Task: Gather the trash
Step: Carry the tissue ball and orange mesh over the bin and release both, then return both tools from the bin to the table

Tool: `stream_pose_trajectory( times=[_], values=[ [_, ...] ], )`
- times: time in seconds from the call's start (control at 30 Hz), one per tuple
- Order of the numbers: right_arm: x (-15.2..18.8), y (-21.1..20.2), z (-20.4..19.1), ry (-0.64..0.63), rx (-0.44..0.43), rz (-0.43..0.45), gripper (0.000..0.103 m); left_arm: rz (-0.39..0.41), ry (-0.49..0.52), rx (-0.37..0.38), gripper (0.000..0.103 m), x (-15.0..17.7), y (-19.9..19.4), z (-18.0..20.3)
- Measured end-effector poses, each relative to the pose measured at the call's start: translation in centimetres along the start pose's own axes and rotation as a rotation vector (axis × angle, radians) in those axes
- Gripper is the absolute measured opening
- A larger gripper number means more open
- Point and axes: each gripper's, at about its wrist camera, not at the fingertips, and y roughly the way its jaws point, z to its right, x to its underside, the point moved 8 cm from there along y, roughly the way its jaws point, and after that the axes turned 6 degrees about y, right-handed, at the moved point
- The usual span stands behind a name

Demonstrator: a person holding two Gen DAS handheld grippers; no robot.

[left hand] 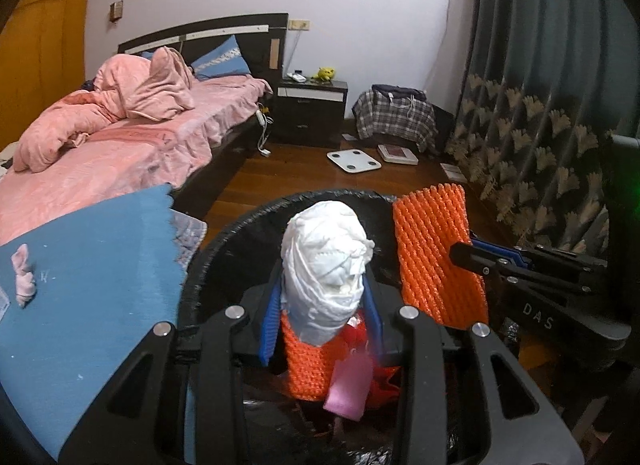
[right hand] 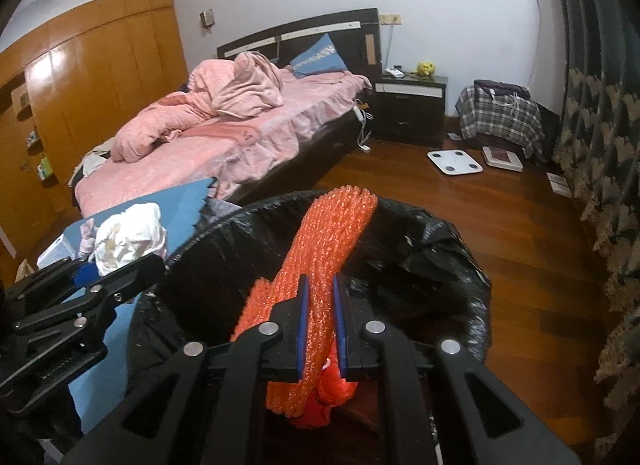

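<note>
Left gripper clamps crumpled tissue, right gripper pinches orange foam net; bin bottom hidden.

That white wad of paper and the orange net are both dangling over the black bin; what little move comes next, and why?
Probably letting go: opening the left tongs so the white paper wad drops, then the right tongs with the orange foam net. Both pieces already hang over the mouth of the black-lined bin, where other orange and red trash lies, so nothing seems left but the release.
</note>
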Motion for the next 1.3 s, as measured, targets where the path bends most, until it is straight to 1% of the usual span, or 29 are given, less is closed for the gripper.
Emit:
stream_pose_trajectory(
  times=[0.1,0.2,0.23,0.27,0.3,0.33,0.37,0.4,0.5,0.57,0.63,0.7,0.77,0.83,0.97,1.1,1.3],
  values=[
    [0.4,0.2,0.8,0.005,0.015,-0.010,0.014,-0.022,0.001,0.021,0.044,0.5,0.8,0.4],
    [0.8,0.2,1.4,0.010,0.030,-0.014,0.019,-0.035,-0.004,0.036,0.047,0.9,1.2,0.3],
    [0.8,0.2,1.5,0.011,0.034,-0.015,0.022,-0.037,-0.005,0.037,0.050,1.0,1.2,0.2],
    [0.9,0.1,1.6,0.010,0.038,-0.013,0.028,-0.036,-0.005,0.037,0.054,1.0,1.2,0.2],
    [0.9,0.1,1.7,0.010,0.041,-0.011,0.031,-0.034,-0.007,0.035,0.058,1.0,1.1,0.2],
    [0.9,0.1,1.7,0.010,0.042,-0.011,0.036,-0.032,-0.011,0.038,0.060,1.0,1.0,0.1],
    [0.9,0.0,1.8,0.009,0.045,-0.009,0.040,-0.030,-0.017,0.047,0.065,1.1,0.9,0.0],
    [0.9,0.0,1.8,0.009,0.047,-0.008,0.042,-0.030,-0.021,0.051,0.067,1.1,0.9,0.1],
    [0.9,-0.2,1.9,0.008,0.055,-0.001,0.052,-0.027,-0.024,0.040,0.068,1.1,0.7,-0.2],
    [0.8,-0.5,1.9,0.006,0.064,0.007,0.070,-0.023,-0.025,0.029,0.071,1.1,0.3,-0.7],
    [0.8,-0.6,1.7,-0.008,0.066,0.013,0.077,-0.015,-0.028,0.011,0.075,1.2,-0.4,-1.5],
    [0.7,-0.6,1.2,-0.025,0.066,0.016,0.083,-0.006,-0.039,-0.012,0.079,1.5,-1.2,-2.6],
    [0.6,-0.7,0.5,-0.030,0.054,0.023,0.091,-0.001,-0.062,-0.038,0.082,1.8,-2.0,-3.9],
    [0.5,-0.8,-0.4,-0.036,0.043,0.031,0.097,0.002,-0.082,-0.067,0.086,2.1,-2.7,-5.1],
    [0.4,-0.8,-2.2,-0.048,0.014,0.033,0.097,0.009,-0.124,-0.127,0.089,3.0,-4.3,-8.0],
    [0.2,-0.7,-4.7,-0.059,-0.029,0.038,0.097,0.011,-0.163,-0.183,0.089,3.7,-5.6,-10.7],
    [-0.2,0.1,-10.0,-0.090,-0.096,0.043,0.097,0.018,-0.215,-0.266,0.089,5.0,-7.8,-15.0]
  ],
)
